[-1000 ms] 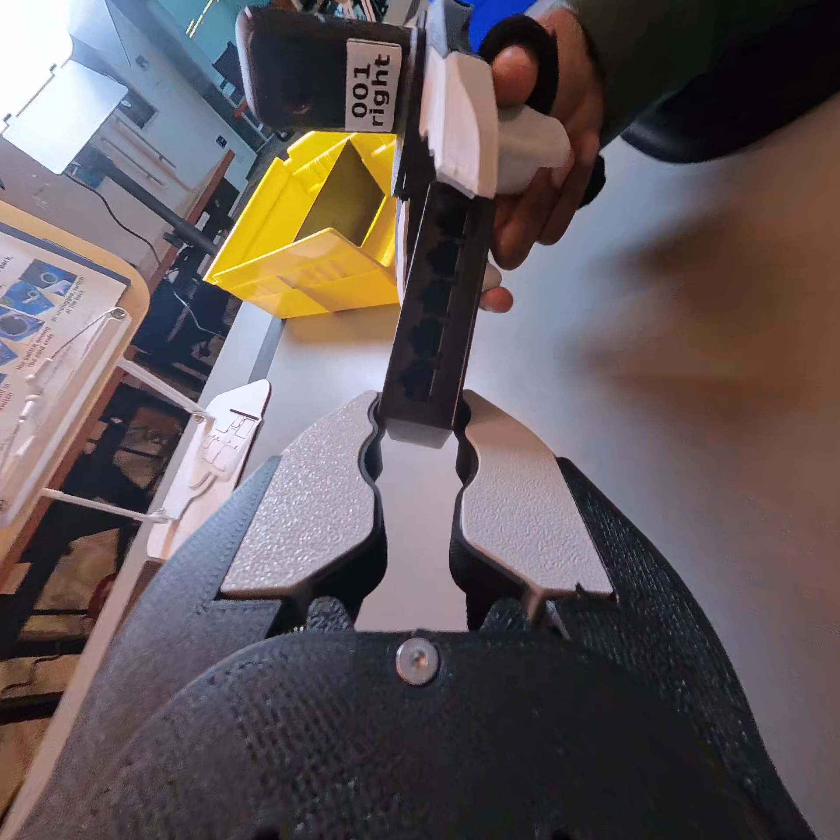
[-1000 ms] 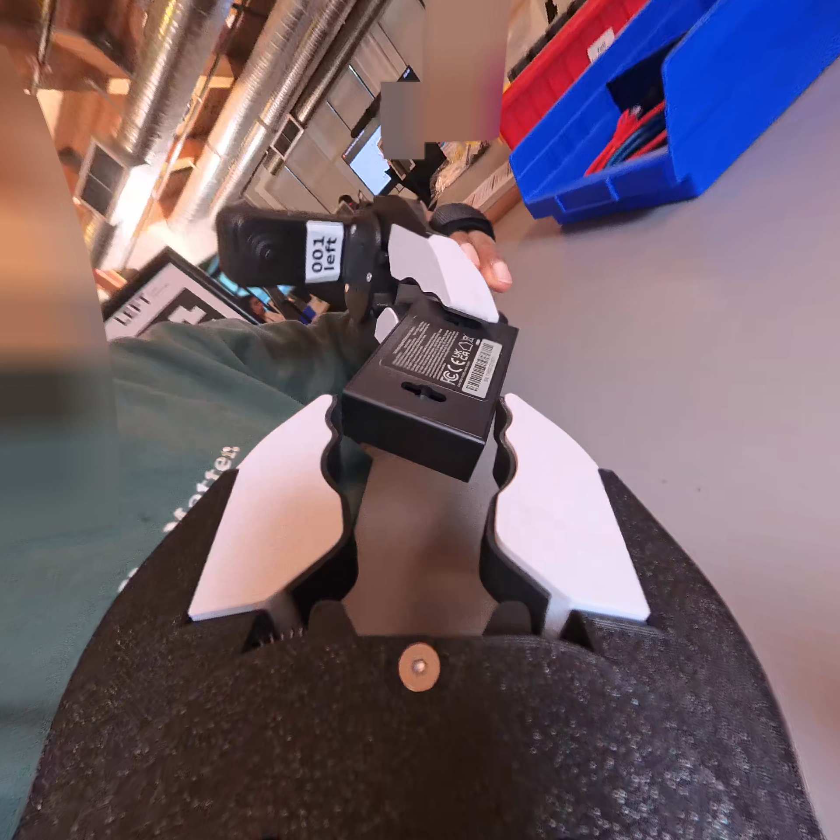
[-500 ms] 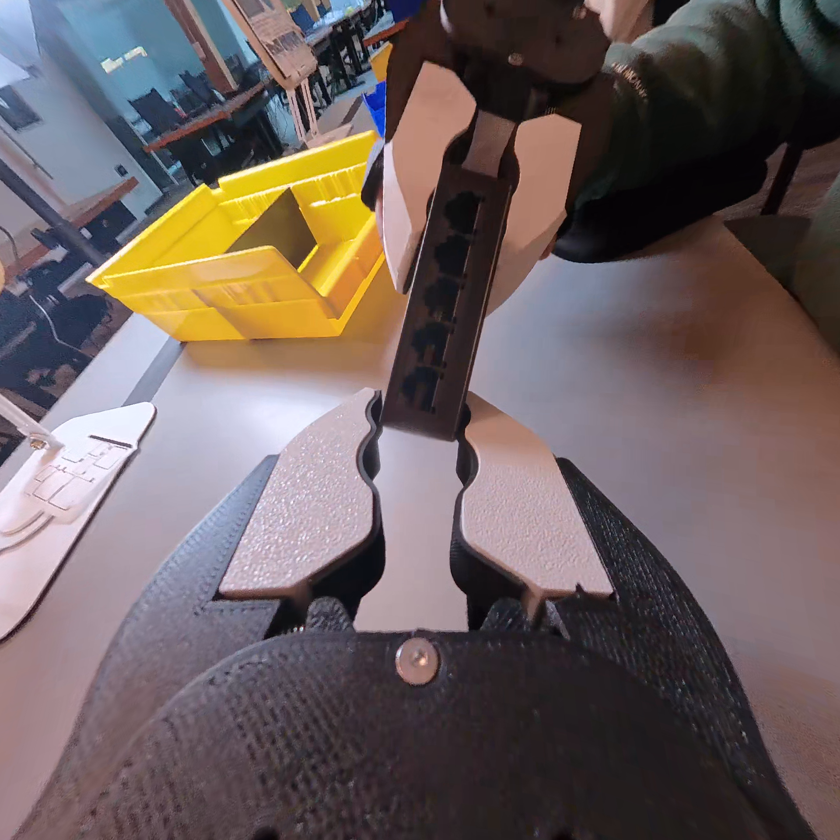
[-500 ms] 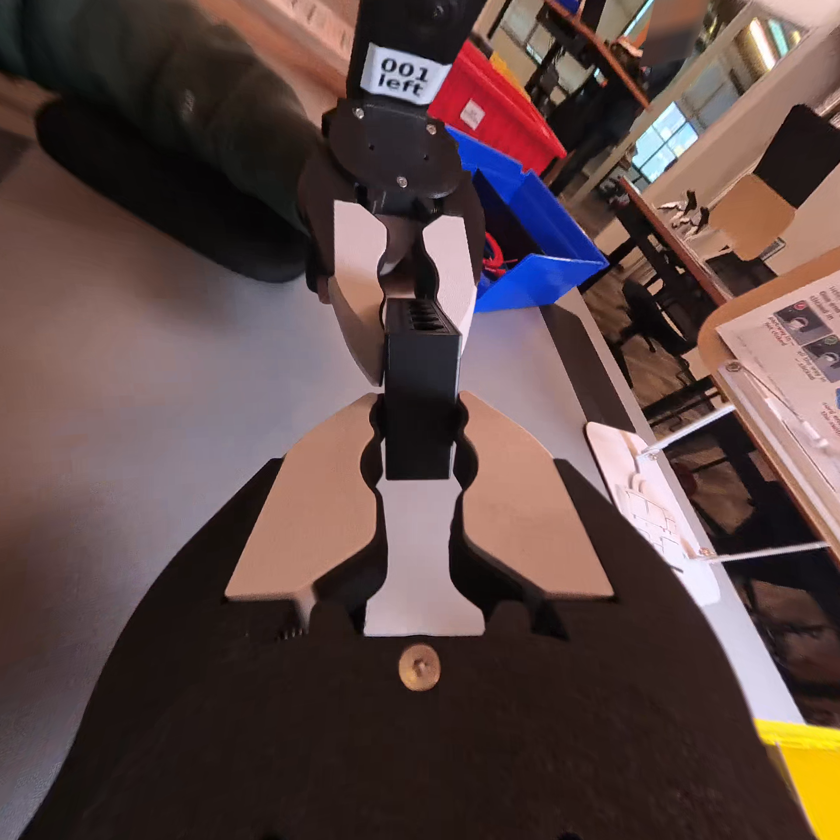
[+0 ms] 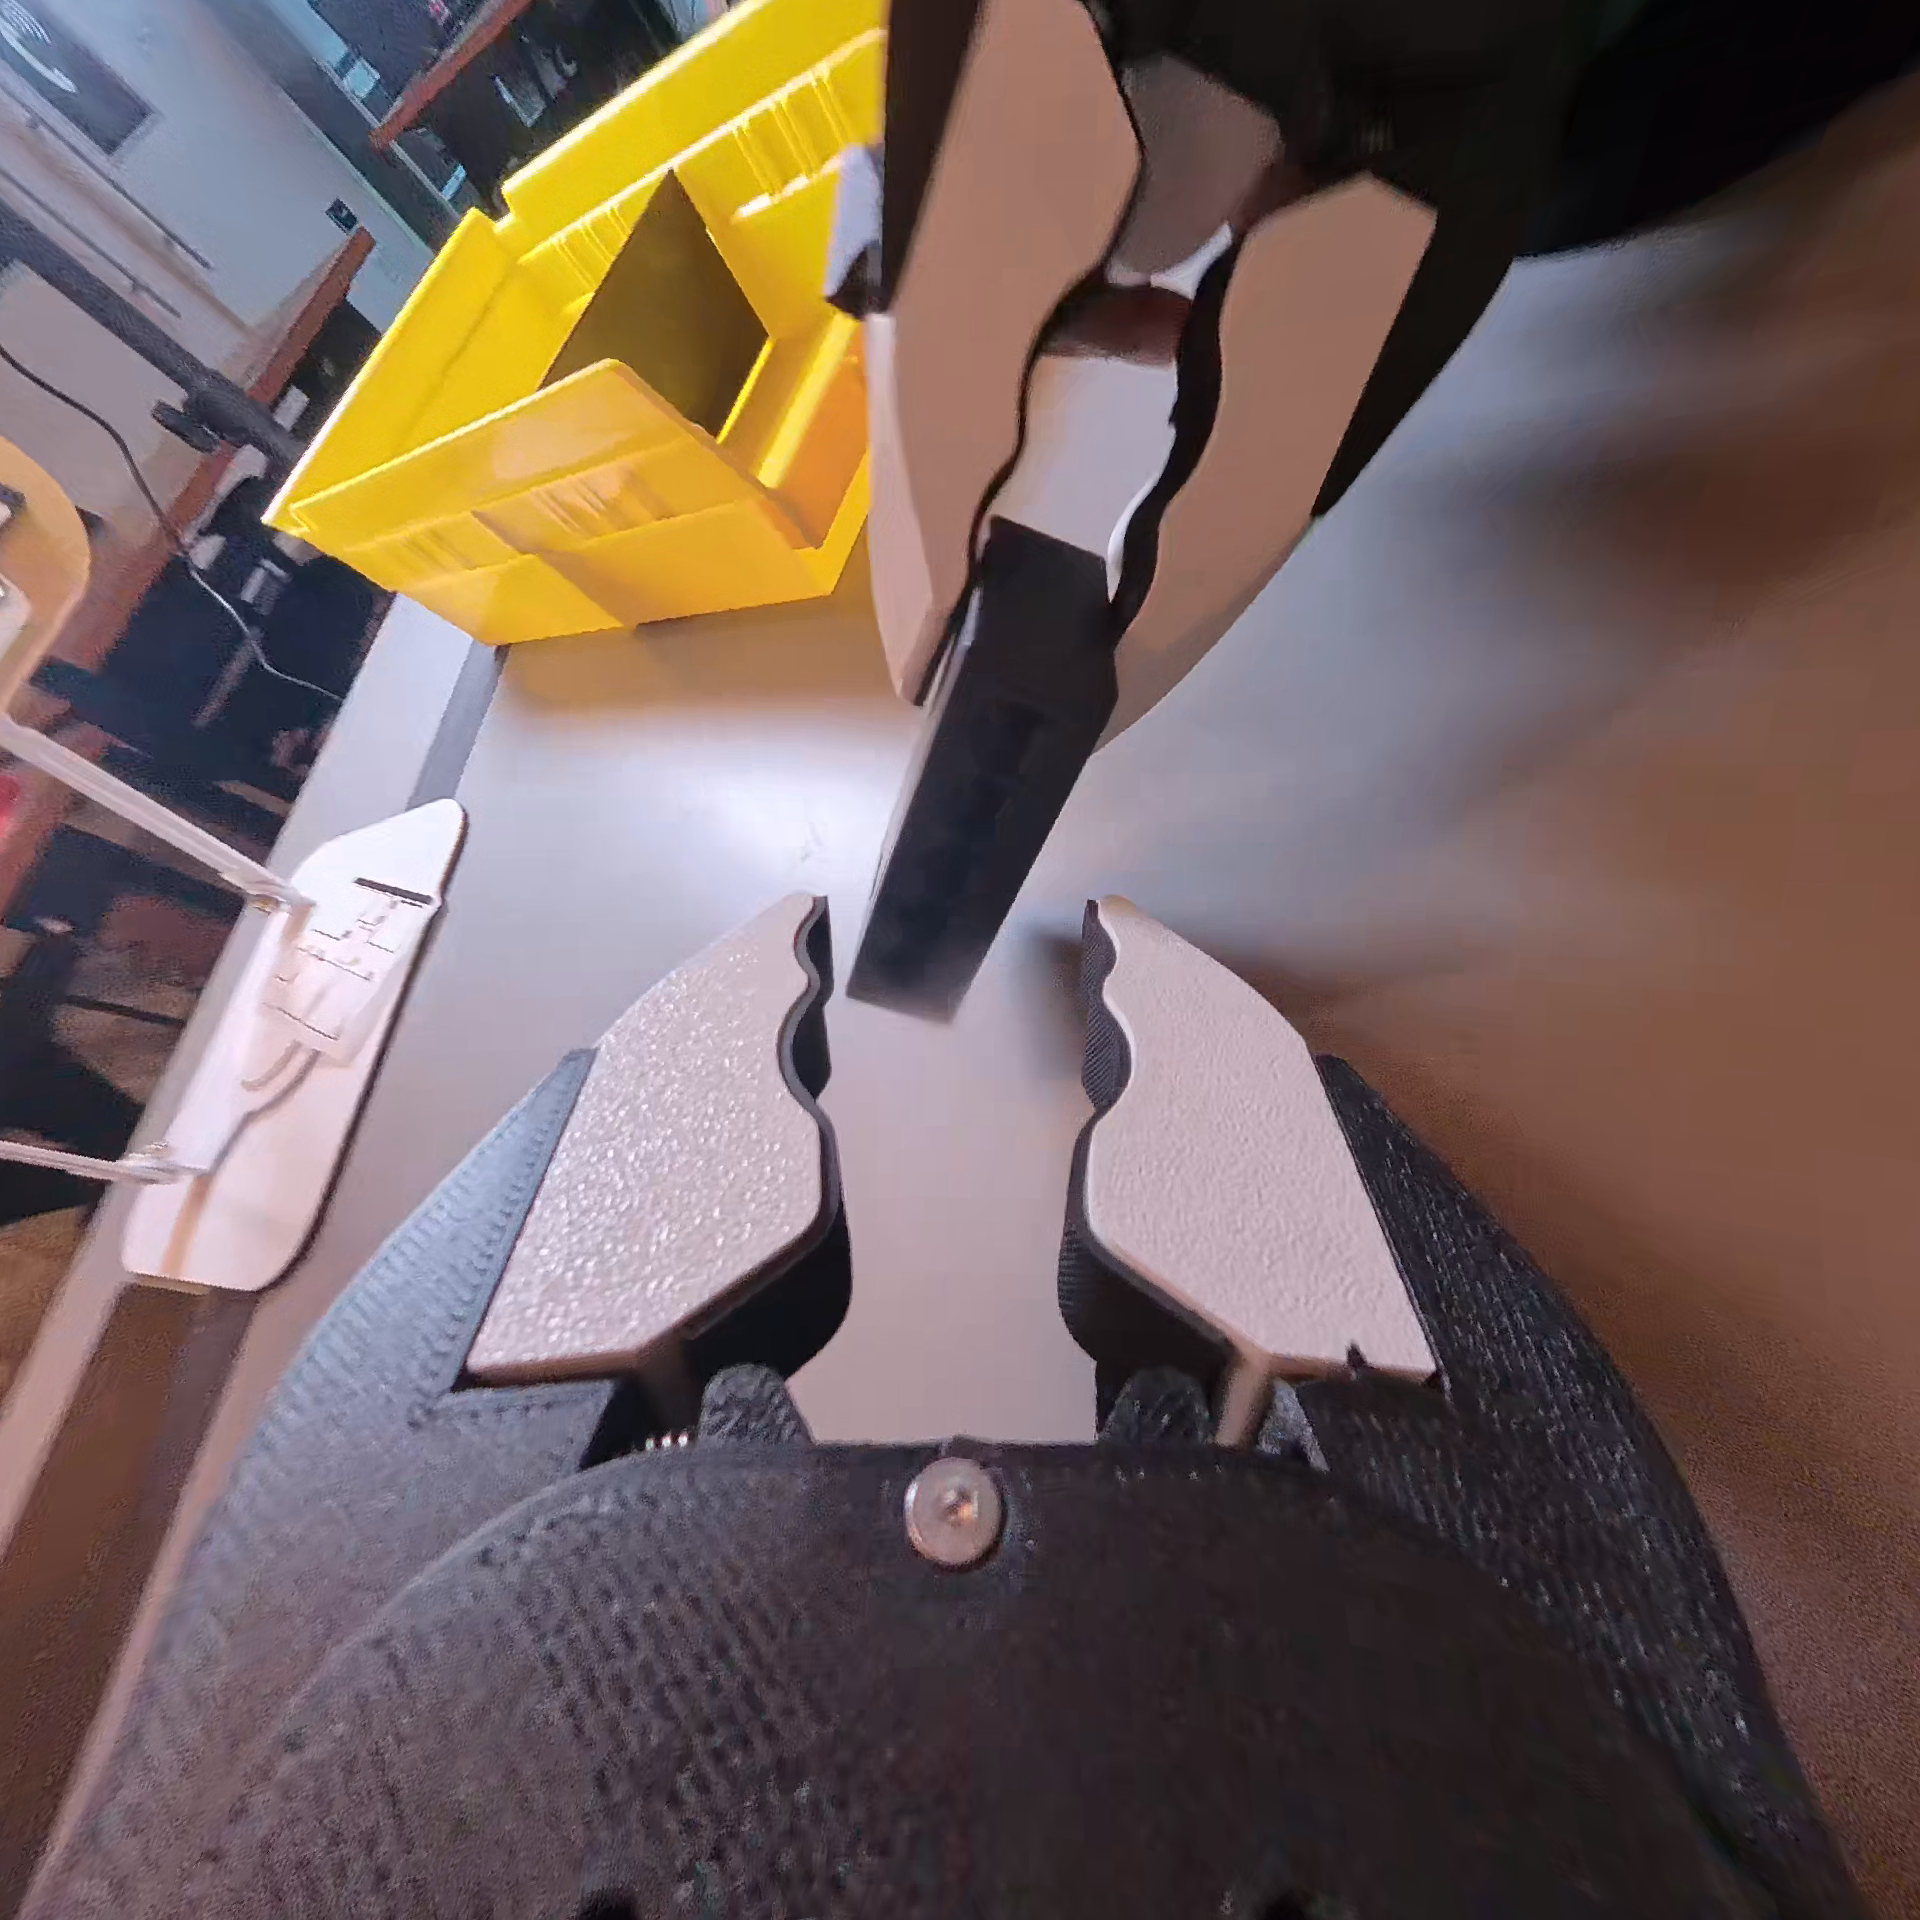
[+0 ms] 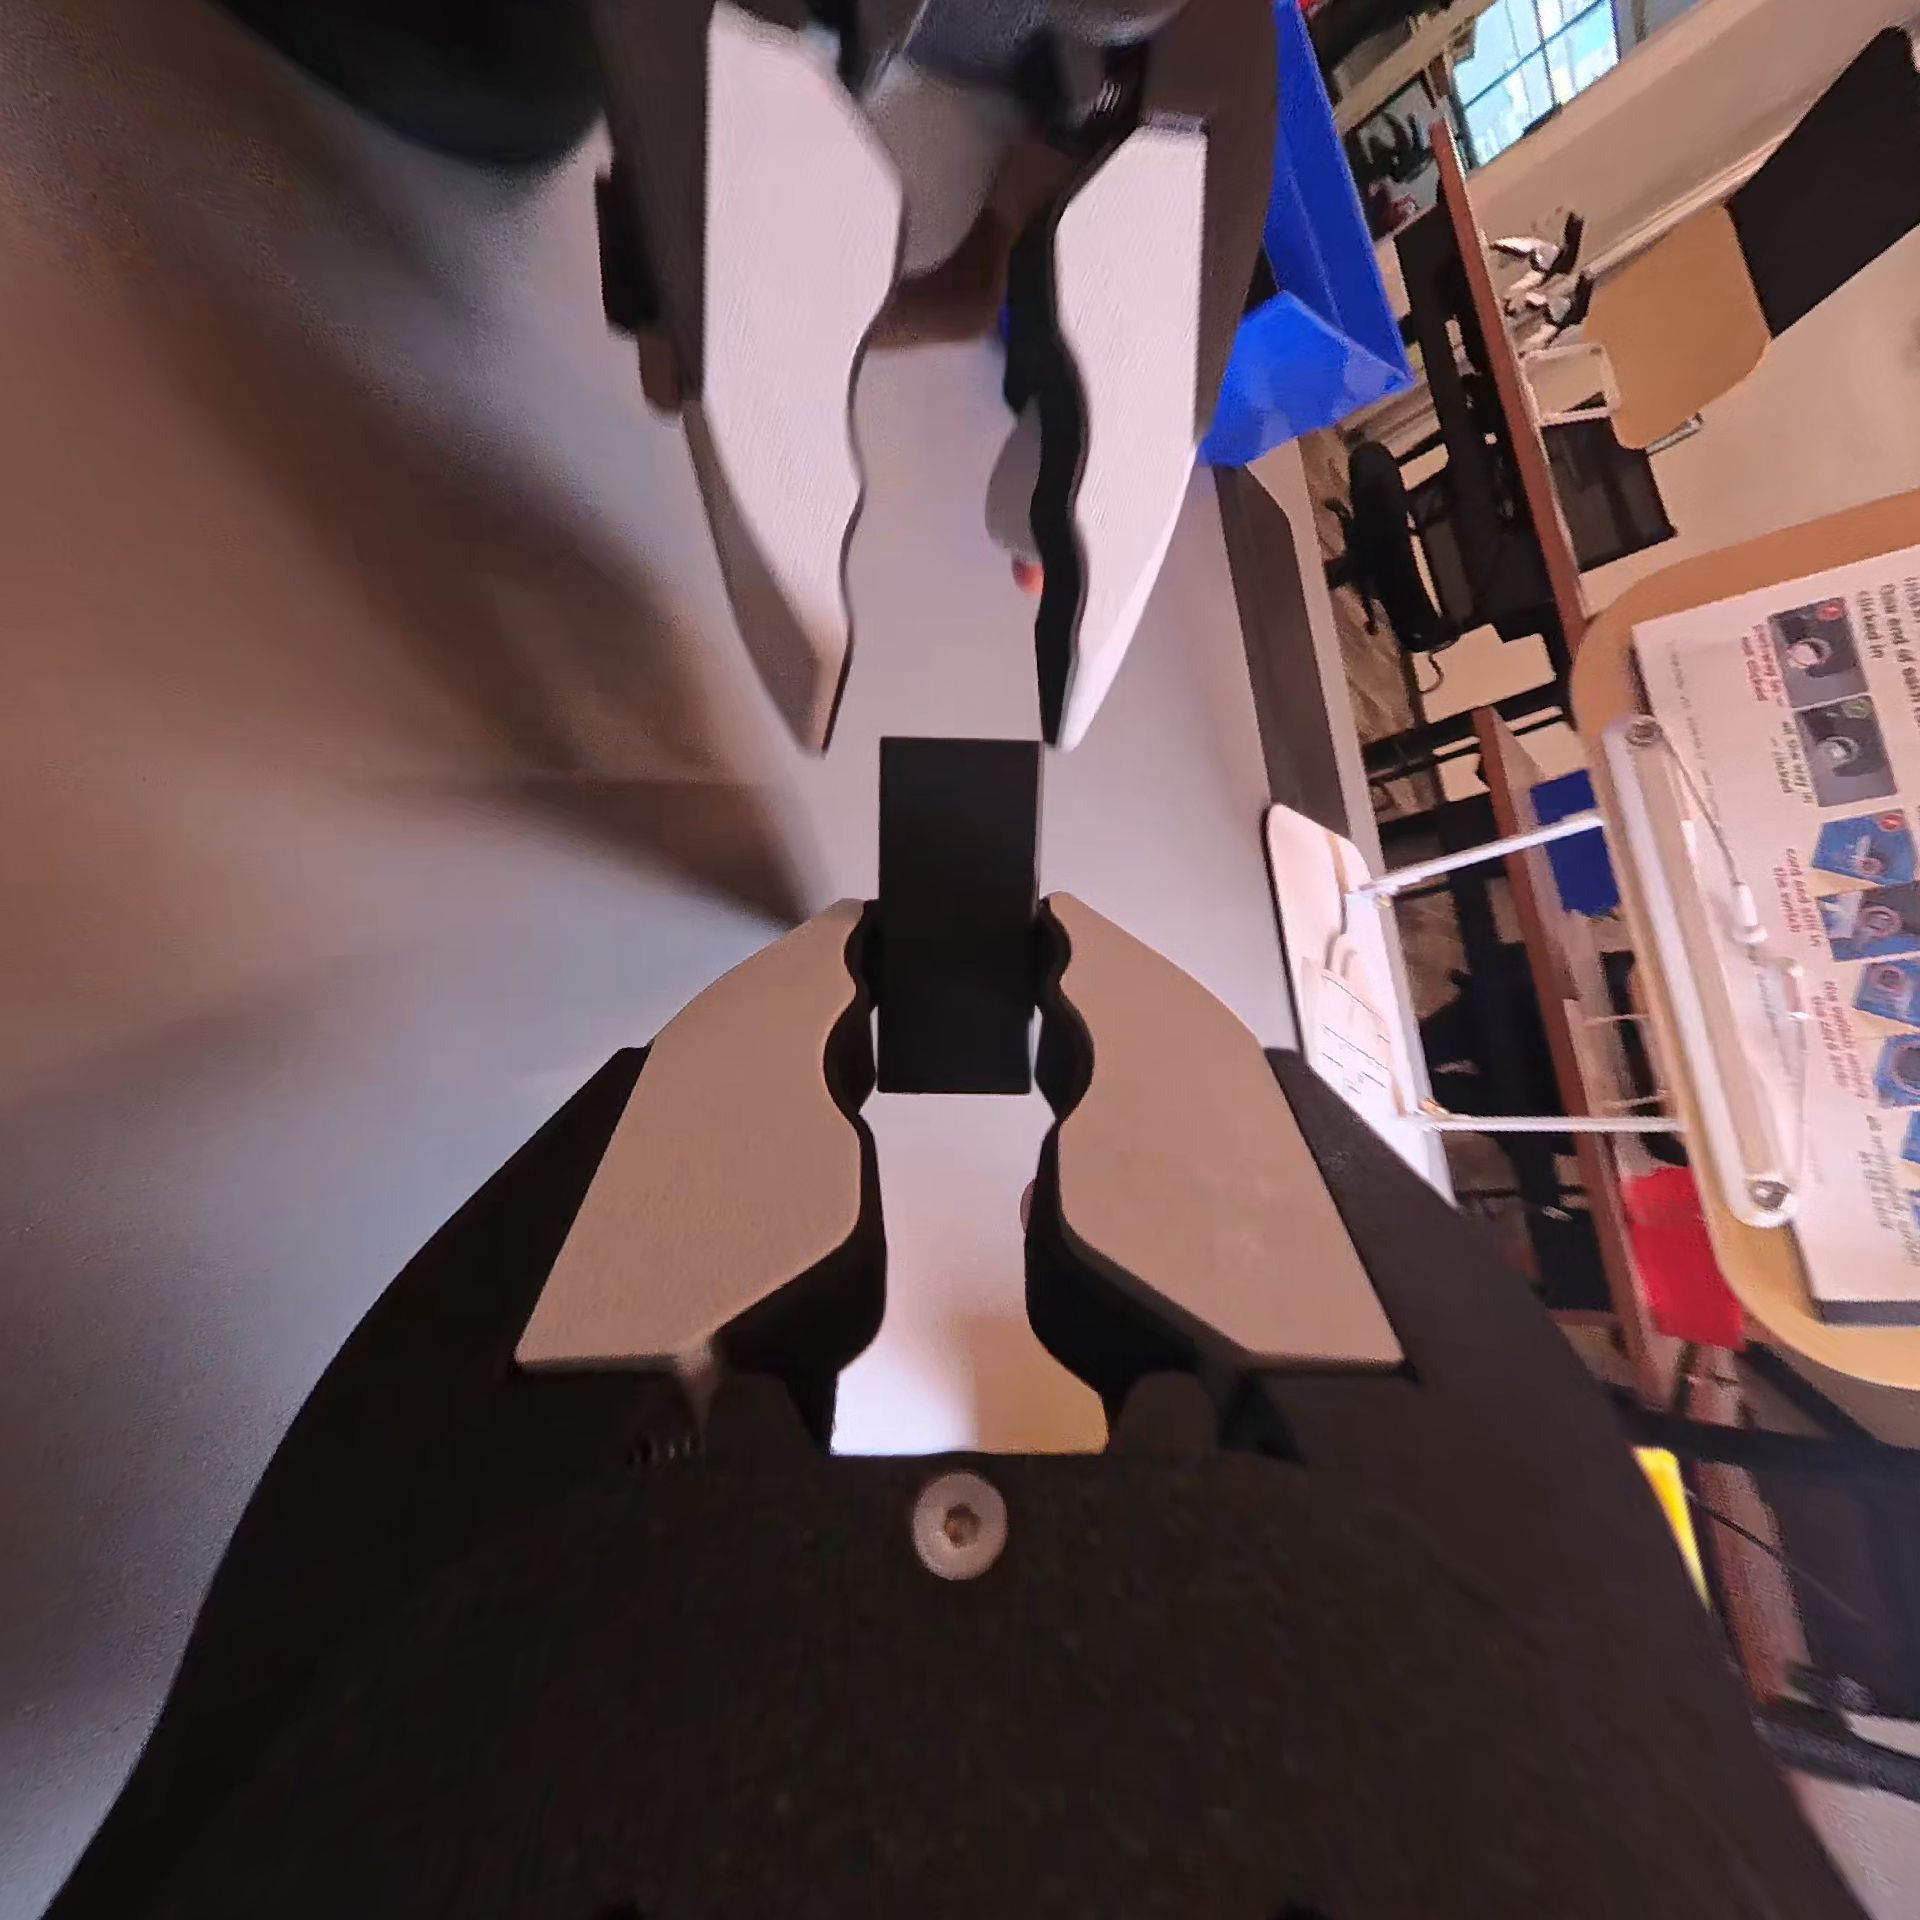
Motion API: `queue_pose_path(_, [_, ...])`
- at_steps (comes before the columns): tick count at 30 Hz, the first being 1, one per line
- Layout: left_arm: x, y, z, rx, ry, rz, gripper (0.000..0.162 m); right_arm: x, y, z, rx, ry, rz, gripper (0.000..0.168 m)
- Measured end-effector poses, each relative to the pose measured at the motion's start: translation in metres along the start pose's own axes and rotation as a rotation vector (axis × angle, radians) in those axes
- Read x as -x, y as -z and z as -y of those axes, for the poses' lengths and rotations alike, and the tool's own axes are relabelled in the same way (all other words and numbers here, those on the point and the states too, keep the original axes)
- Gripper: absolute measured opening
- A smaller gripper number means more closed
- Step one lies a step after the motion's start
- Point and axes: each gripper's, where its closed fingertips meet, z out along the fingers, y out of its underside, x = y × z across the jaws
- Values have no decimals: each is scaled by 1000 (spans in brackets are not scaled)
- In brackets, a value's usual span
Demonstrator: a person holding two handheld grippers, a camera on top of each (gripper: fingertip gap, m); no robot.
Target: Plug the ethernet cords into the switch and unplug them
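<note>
The black switch (image 6: 956, 935) is a small box with a row of ports on one face (image 5: 987, 790). My right gripper (image 6: 956, 914) is shut on one end of it and holds it above the grey table. In the left wrist view the right gripper (image 5: 1049, 582) comes in from the top. My left gripper (image 5: 951, 935) is open, with its fingers on either side of the switch's free end and not touching it. In the right wrist view the left gripper (image 6: 940, 727) hangs open just beyond the switch.
A yellow bin (image 5: 582, 468) stands at the table's far edge. A blue bin (image 6: 1309, 312) sits behind the left gripper. A white stand base (image 5: 301, 1039) with clear rods lies at the table edge; it holds an instruction sheet (image 6: 1787, 935). Only a small space, under 4 cm, lies between the two pairs of fingers.
My left gripper has opened and let go of the switch. The right gripper still holds it. Both grippers have turned, so the views have swung round.
</note>
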Motion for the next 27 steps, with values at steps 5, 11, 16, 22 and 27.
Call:
queue_pose_path(5, [-10,-4,14,-20,-125,29,27,3,17,39,-237,-150,89,27])
queue_pose_path(11, [-4,15,41,-108,-175,88,26,-16,34,40,-353,-239,82,52])
queue_pose_path(16, [-19,8,48,-76,-190,55,26,7,14,39,-274,-128,100,54])
queue_pose_path(22, [-19,1,32,155,-216,107,26,7,-2,20,-103,-22,27,49])
queue_pose_path(27, [-16,0,14,277,-226,120,26,7,0,19,-19,34,0,54])
